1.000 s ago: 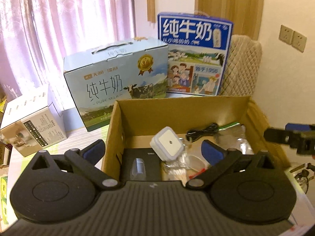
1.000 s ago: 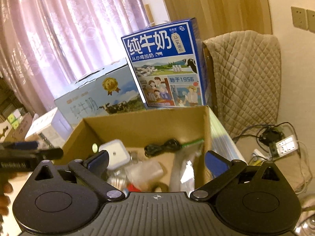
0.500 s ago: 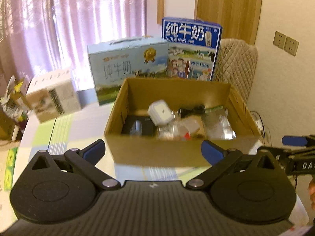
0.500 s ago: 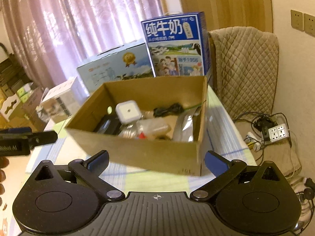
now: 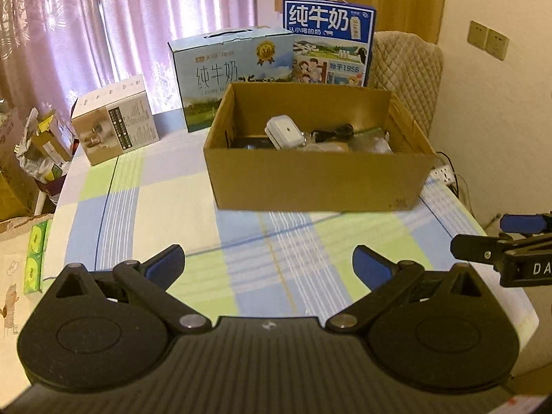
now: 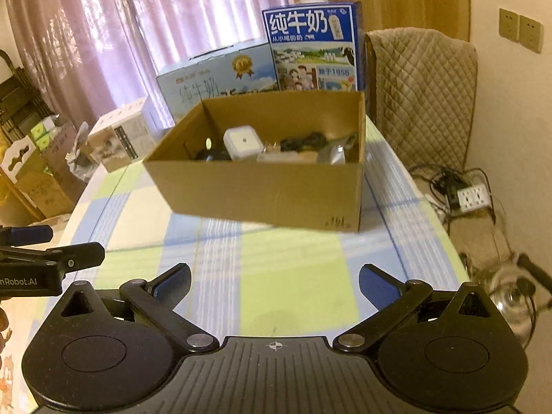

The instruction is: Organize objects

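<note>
Nearest each camera, both grippers hang with fingers spread wide and empty: the left gripper [image 5: 267,264] and the right gripper [image 6: 274,284], side by side over the checked tabletop [image 5: 283,262]. Straight ahead, across bare cloth, sits the open cardboard box [image 5: 317,176], its long side facing the fingers. Inside lie a white square gadget [image 5: 283,130] and a black cable [image 5: 333,131]. Neither gripper looks clearly nearer.

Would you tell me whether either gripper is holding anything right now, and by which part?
Nothing is held: the left gripper and right gripper are both open and empty.
</note>
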